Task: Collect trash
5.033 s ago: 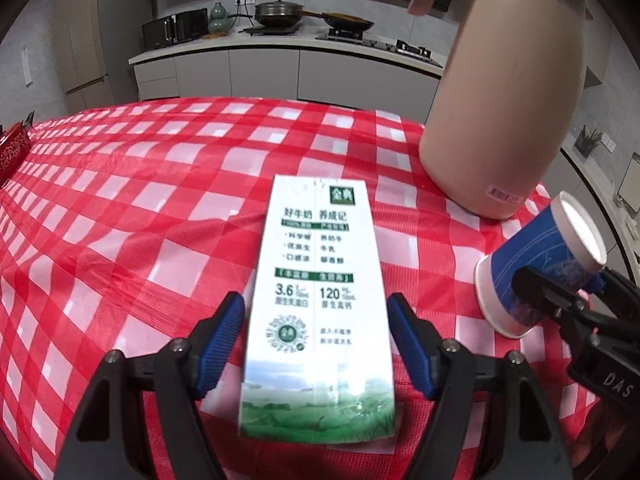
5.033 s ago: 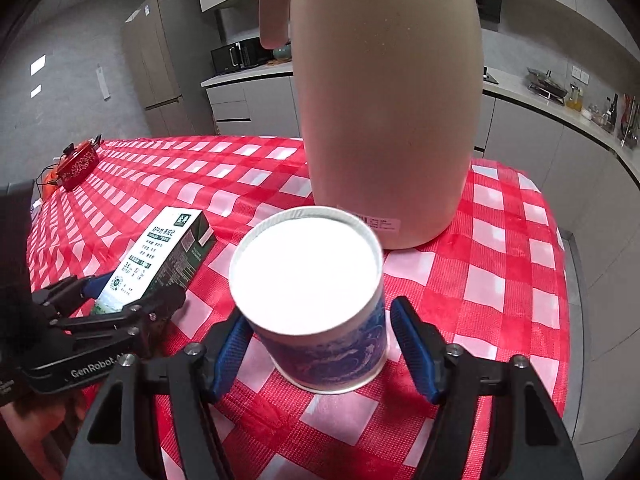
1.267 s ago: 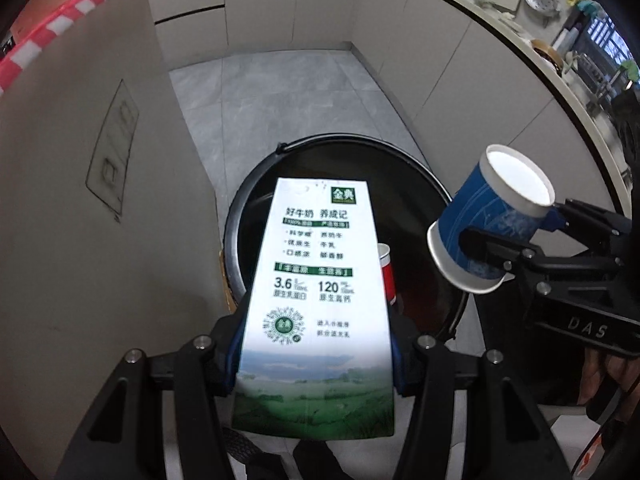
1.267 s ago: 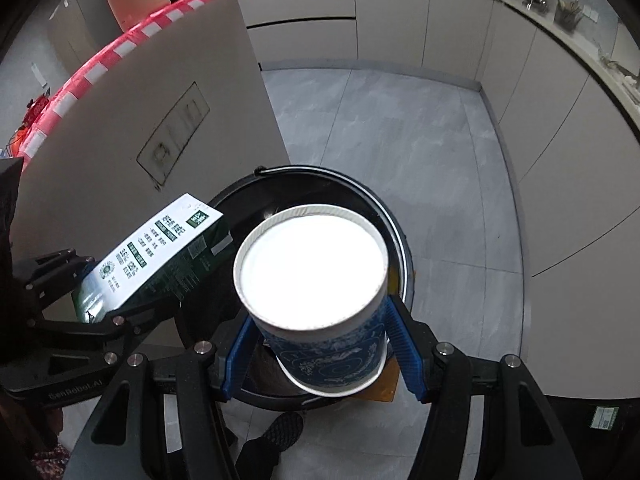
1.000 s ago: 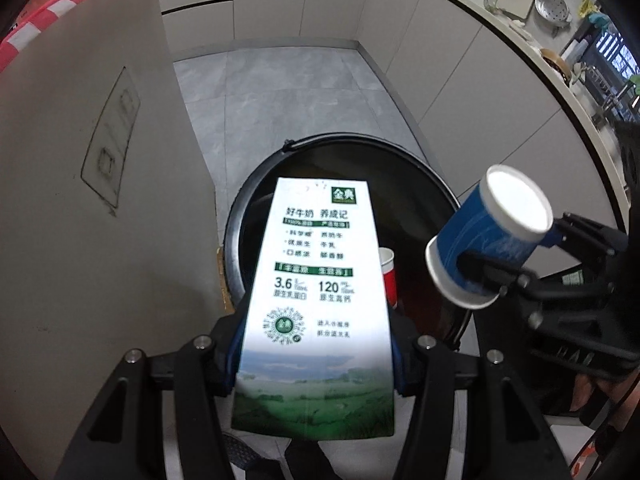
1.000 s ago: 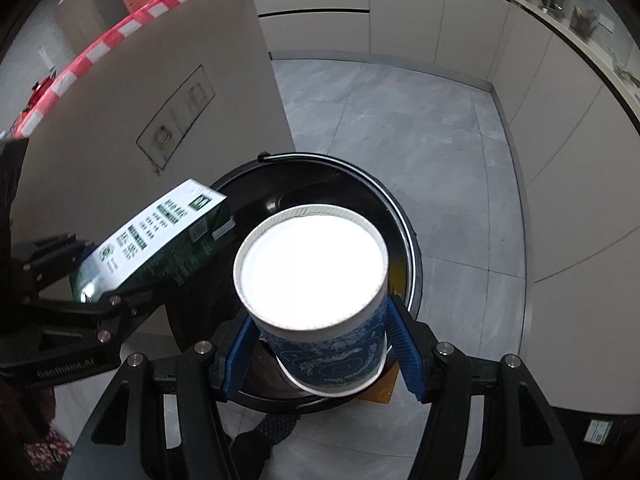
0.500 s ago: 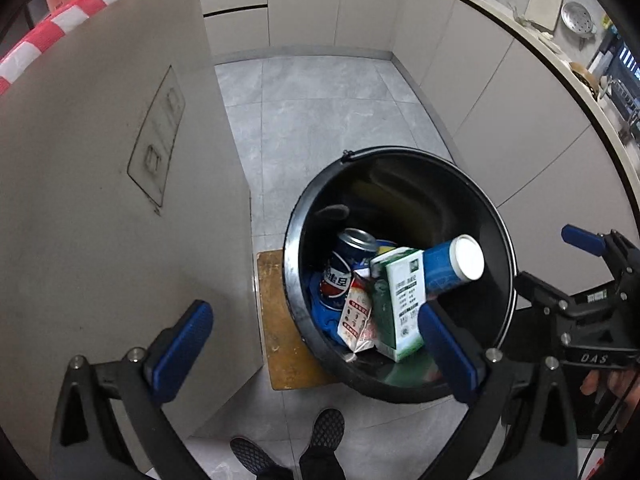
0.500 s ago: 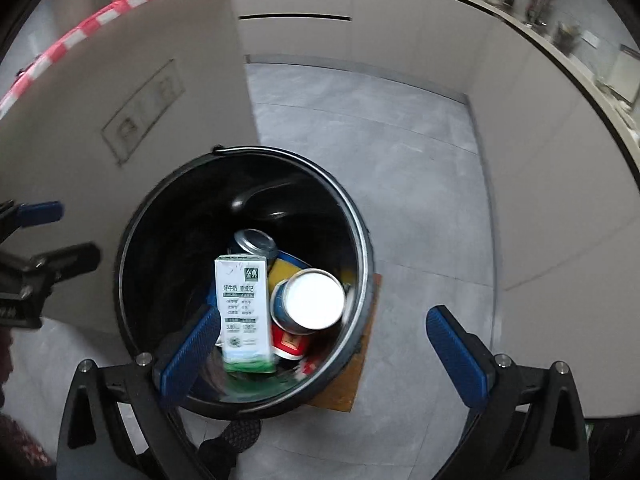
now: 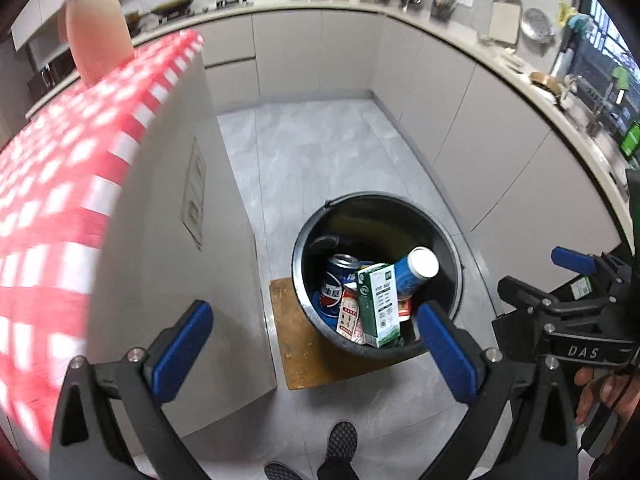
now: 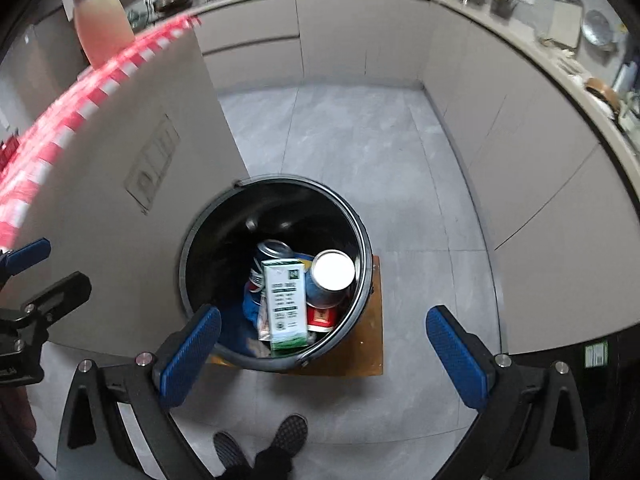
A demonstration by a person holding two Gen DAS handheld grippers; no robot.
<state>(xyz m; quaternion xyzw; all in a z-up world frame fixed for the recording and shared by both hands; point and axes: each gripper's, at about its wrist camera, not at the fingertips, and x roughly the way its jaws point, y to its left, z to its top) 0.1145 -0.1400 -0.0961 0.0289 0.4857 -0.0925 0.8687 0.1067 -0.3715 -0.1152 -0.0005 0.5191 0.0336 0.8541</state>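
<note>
A: Where is the trash?
B: The milk carton [image 10: 285, 304] and blue paper cup [image 10: 332, 278] lie in the black bin [image 10: 192, 248] on the floor, right of the desk [image 9: 60, 184].
A: And the tongs?
B: The left tongs [image 9: 316, 356] and right tongs [image 10: 320, 354] both gape wide, holding nothing.

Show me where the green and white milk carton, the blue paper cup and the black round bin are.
Green and white milk carton [image 10: 285, 304], right wrist view, printed front face.
Blue paper cup [image 10: 333, 270], right wrist view, white open mouth.
Black round bin [image 10: 362, 224], right wrist view, right rim.
</note>
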